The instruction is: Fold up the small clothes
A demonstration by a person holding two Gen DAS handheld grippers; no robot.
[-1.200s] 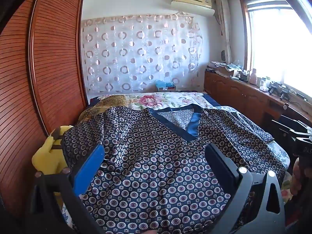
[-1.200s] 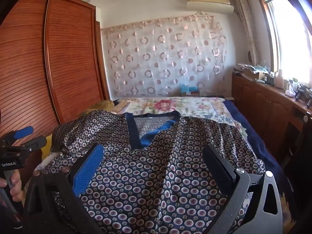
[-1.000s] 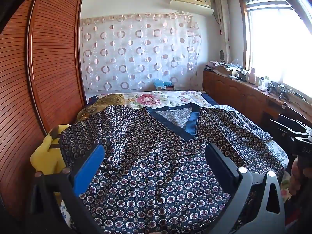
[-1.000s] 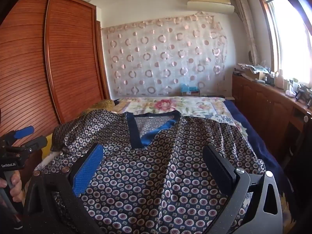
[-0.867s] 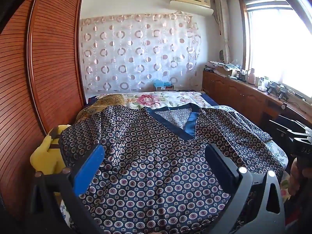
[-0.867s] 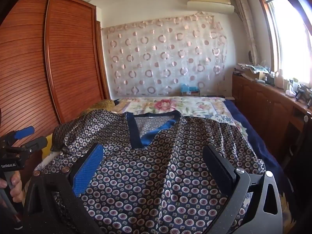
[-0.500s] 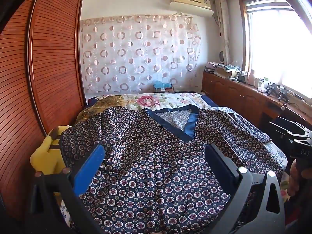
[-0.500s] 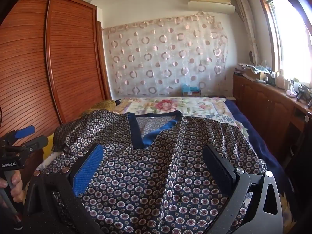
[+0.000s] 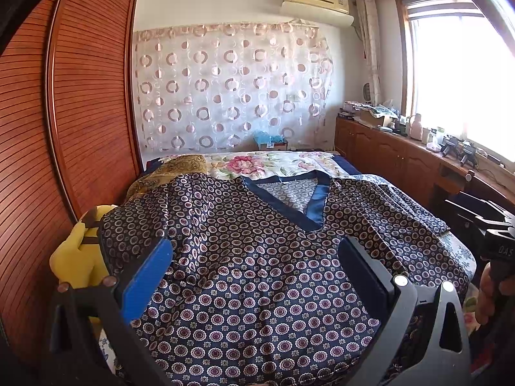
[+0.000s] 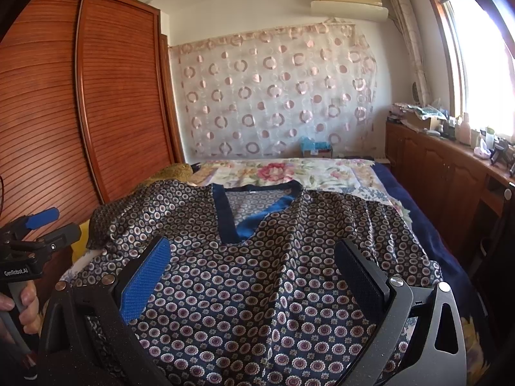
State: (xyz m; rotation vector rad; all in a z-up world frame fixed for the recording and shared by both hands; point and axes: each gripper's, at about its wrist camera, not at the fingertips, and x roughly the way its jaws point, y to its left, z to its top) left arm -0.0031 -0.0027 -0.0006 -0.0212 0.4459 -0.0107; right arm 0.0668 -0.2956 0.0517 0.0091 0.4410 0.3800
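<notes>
A floral-sheeted bed (image 9: 457,251) carries the patterned V-neck top (image 9: 257,273), spread face-up across its near end, one sleeve trailing toward the right edge. I hold the left gripper (image 9: 254,276) and right gripper (image 10: 251,276) above the hem, both with jaws spread wide and nothing between them. My worry: the slick-looking fabric could slip or bunch if I pinch one layer only.
</notes>
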